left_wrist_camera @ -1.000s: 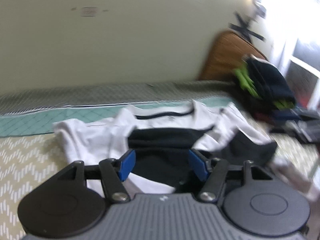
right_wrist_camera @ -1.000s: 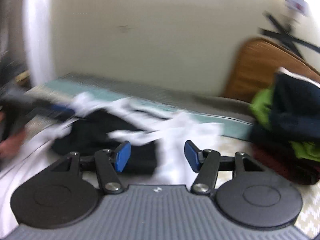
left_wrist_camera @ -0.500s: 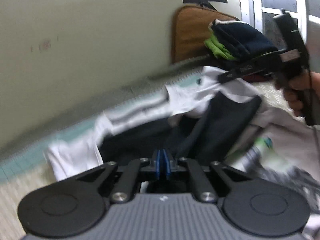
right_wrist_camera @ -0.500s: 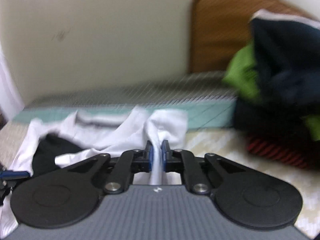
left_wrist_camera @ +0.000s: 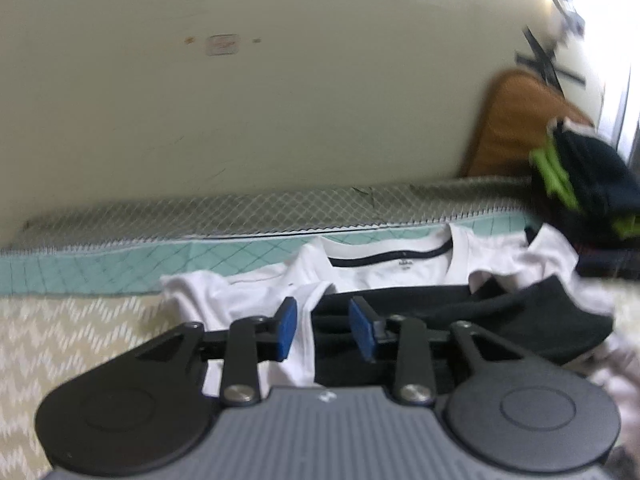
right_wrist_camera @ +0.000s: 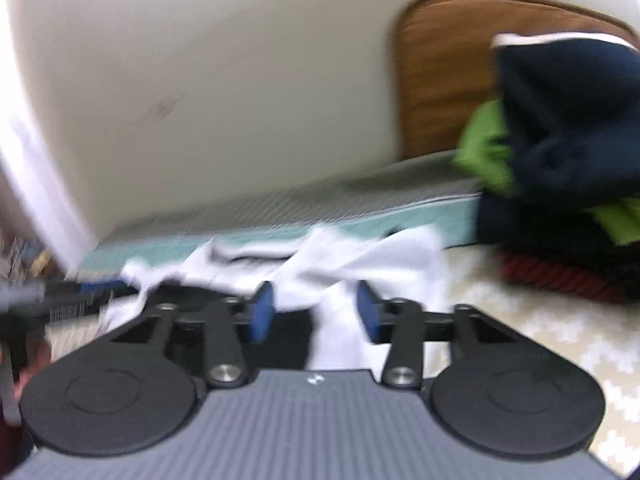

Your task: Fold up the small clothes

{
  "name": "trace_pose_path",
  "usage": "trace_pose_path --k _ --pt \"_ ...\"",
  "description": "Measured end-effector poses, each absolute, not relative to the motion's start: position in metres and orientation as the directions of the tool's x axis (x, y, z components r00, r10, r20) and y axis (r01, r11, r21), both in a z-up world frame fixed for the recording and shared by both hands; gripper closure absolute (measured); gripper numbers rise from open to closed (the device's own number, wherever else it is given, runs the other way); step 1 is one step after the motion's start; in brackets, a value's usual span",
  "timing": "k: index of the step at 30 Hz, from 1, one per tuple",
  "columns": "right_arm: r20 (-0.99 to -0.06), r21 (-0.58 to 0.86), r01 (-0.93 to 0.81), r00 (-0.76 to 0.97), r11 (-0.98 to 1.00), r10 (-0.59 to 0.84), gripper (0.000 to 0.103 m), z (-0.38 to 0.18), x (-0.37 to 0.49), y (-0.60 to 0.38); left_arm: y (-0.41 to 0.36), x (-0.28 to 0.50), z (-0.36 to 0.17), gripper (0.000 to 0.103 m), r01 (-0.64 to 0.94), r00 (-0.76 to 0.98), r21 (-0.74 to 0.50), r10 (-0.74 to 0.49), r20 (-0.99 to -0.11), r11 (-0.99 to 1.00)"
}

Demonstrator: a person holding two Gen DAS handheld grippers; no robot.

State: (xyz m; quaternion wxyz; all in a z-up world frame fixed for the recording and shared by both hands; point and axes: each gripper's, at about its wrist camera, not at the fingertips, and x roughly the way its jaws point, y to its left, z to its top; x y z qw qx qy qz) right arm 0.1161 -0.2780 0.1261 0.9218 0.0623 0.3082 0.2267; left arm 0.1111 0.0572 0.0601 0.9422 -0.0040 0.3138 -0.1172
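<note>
Lying on a beige zigzag-patterned bedspread (left_wrist_camera: 60, 328) edged by a teal quilted band (left_wrist_camera: 80, 268) under a cream wall (left_wrist_camera: 280, 100): white-and-black small shirt (left_wrist_camera: 400, 268), neck label too blurred to read. Left gripper (left_wrist_camera: 322, 330) and right gripper (right_wrist_camera: 314, 314) opening just above cloth, seemingly clamping nothing.

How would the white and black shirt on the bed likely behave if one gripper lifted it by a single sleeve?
Probably floppy: the shirt lies creased and bunched on the bedspread, so the rest would likely sag and trail. It looks thin, hence probably light. Its white sleeve has rumpled folds, so a pinch might catch extra layers. Both the left gripper and right gripper are opening, pads clear of cloth.
</note>
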Motion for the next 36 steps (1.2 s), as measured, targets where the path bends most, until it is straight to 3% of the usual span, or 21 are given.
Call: trace_pose_path --k 2,3,4,8,15,20,22,24,25,26,27,28,30,32,36 --pt "-0.594 0.184 -0.407 0.679 0.895 0.431 0.054 0.118 0.117 -0.259 0.068 0.108 0.062 0.070 0.200 0.775 -0.129 -0.238 -0.586 0.971" --pt "-0.624 0.163 -0.418 0.658 0.894 0.421 0.083 0.112 0.118 -0.251 0.071 0.107 0.064 0.068 0.193 0.777 -0.146 -0.242 -0.581 0.970" --pt "-0.644 0.149 -0.425 0.644 0.893 0.414 0.098 0.109 0.119 -0.246 0.075 0.106 0.063 0.067 0.189 0.782 -0.157 -0.246 -0.573 0.969" --pt "-0.588 0.138 -0.440 0.685 0.888 0.430 0.098 0.128 0.115 -0.239 0.089 0.103 0.056 0.065 0.161 0.796 -0.173 -0.231 -0.559 0.972" --pt "-0.427 0.292 -0.528 0.675 0.798 0.602 0.098 0.195 0.122 -0.205 0.130 0.114 0.043 0.065 0.098 0.790 -0.387 -0.309 -0.530 0.917" --pt "-0.356 0.405 -0.627 0.563 0.666 0.746 0.098 0.201 0.134 -0.149 0.172 0.110 0.045 0.065 0.031 0.822 -0.509 -0.311 -0.476 0.860" --pt "-0.374 0.425 -0.624 0.538 0.656 0.755 0.097 0.180 0.139 -0.135 0.183 0.108 0.045 0.065 0.008 0.832 -0.530 -0.299 -0.466 0.848" --pt "-0.520 0.407 -0.590 0.478 0.697 0.708 0.092 0.136 0.153 -0.116 0.185 0.109 0.044 0.065 0.000 0.832 -0.531 -0.294 -0.470 0.847" --pt "-0.623 0.392 -0.564 0.419 0.727 0.660 0.080 0.109 0.163 -0.108 0.182 0.109 0.044 0.065 0.005 0.829 -0.522 -0.295 -0.475 0.853" --pt "-0.706 0.377 -0.530 0.367 0.760 0.606 0.078 0.084 0.169 -0.105 0.178 0.109 0.044 0.065 0.017 0.825 -0.508 -0.299 -0.479 0.861" --pt "-0.633 0.393 -0.532 0.435 0.750 0.640 0.072 0.077 0.163 -0.114 0.173 0.109 0.045 0.065 0.031 0.823 -0.493 -0.302 -0.481 0.870" --pt "-0.643 0.399 -0.520 0.429 0.756 0.634 0.062 0.075 0.166 -0.117 0.167 0.107 0.045 0.065 0.051 0.822 -0.475 -0.307 -0.480 0.879" --pt "-0.588 0.446 -0.515 0.448 0.732 0.673 0.062 0.080 0.169 -0.134 0.152 0.106 0.043 0.065 0.095 0.811 -0.441 -0.326 -0.485 0.892" --pt "-0.535 0.384 -0.521 0.548 0.763 0.643 0.060 0.090 0.166 -0.153 0.138 0.108 0.040 0.065 0.123 0.795 -0.405 -0.334 -0.507 0.906" --pt "-0.588 0.255 -0.488 0.607 0.835 0.534 0.059 0.072 0.169 -0.182 0.104 0.102 0.036 0.068 0.210 0.776 -0.280 -0.334 -0.535 0.937"
